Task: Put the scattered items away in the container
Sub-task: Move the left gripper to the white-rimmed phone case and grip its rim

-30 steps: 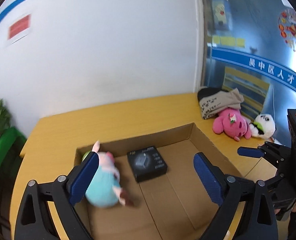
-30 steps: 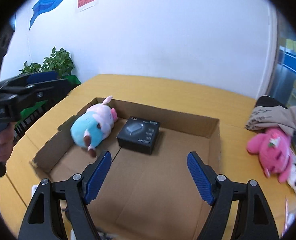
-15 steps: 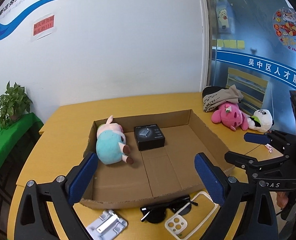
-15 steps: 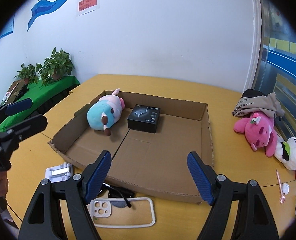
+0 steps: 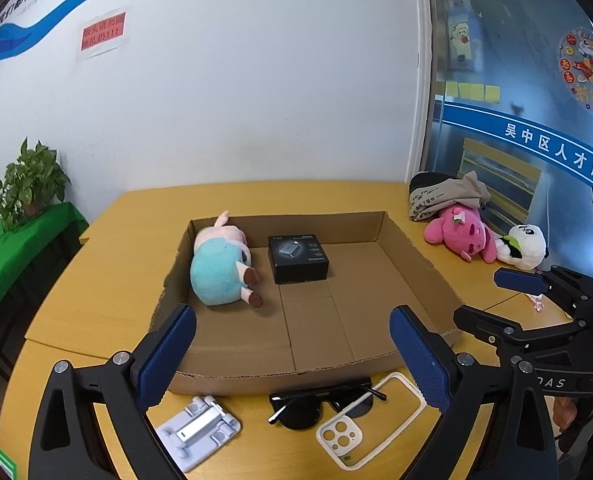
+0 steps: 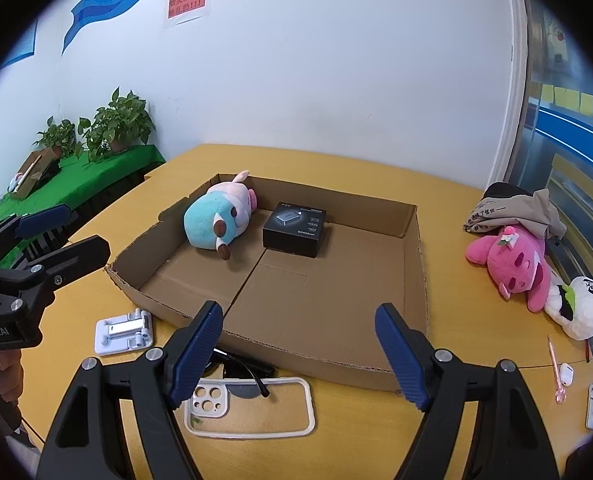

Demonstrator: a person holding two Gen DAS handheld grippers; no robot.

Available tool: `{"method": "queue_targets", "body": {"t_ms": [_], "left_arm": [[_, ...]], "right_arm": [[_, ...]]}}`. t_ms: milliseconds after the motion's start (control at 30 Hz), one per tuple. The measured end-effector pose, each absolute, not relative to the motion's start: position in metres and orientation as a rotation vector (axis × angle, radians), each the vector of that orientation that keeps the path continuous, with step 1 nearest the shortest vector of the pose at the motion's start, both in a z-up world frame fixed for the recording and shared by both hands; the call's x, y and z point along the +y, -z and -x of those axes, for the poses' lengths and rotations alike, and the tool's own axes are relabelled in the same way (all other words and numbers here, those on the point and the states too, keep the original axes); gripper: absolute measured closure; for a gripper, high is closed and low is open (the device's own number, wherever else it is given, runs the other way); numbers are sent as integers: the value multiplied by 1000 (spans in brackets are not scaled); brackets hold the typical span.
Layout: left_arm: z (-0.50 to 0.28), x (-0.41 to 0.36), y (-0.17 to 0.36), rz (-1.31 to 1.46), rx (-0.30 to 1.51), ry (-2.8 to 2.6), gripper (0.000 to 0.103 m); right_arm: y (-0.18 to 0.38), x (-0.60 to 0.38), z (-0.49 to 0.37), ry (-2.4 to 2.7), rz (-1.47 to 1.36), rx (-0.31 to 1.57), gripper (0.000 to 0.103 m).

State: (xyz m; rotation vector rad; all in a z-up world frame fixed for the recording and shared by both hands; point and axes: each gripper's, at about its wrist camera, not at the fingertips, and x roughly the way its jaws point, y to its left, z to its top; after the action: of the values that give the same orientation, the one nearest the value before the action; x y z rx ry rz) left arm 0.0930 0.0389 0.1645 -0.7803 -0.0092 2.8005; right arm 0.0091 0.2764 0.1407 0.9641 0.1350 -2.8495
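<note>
Cardboard box [image 5: 416,256] already holds the blue plush [image 5: 216,272] and black carton [image 5: 298,258]. Sunglasses [image 5: 316,406], phone case [image 5: 370,424] and pink plush [image 5: 454,234] wait outside. My left gripper [image 5: 292,356] and right gripper [image 6: 296,356] are spread, empty.

The room is bright and sharp. The white wall [image 5: 236,100] bends at the edges, with dark corners around it.

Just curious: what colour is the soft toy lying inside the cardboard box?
Mostly turquoise, with a pale pink head: the soft toy shows best in the right wrist view.
</note>
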Motion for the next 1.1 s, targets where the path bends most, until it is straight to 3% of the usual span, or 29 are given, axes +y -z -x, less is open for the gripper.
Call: {"method": "queue_targets", "body": {"t_ms": [1100], "left_arm": [[-87,59,-143,865,-35,-2761,4]], "right_arm": [[-116,293,-8,2805,-1025,77,24]]}}
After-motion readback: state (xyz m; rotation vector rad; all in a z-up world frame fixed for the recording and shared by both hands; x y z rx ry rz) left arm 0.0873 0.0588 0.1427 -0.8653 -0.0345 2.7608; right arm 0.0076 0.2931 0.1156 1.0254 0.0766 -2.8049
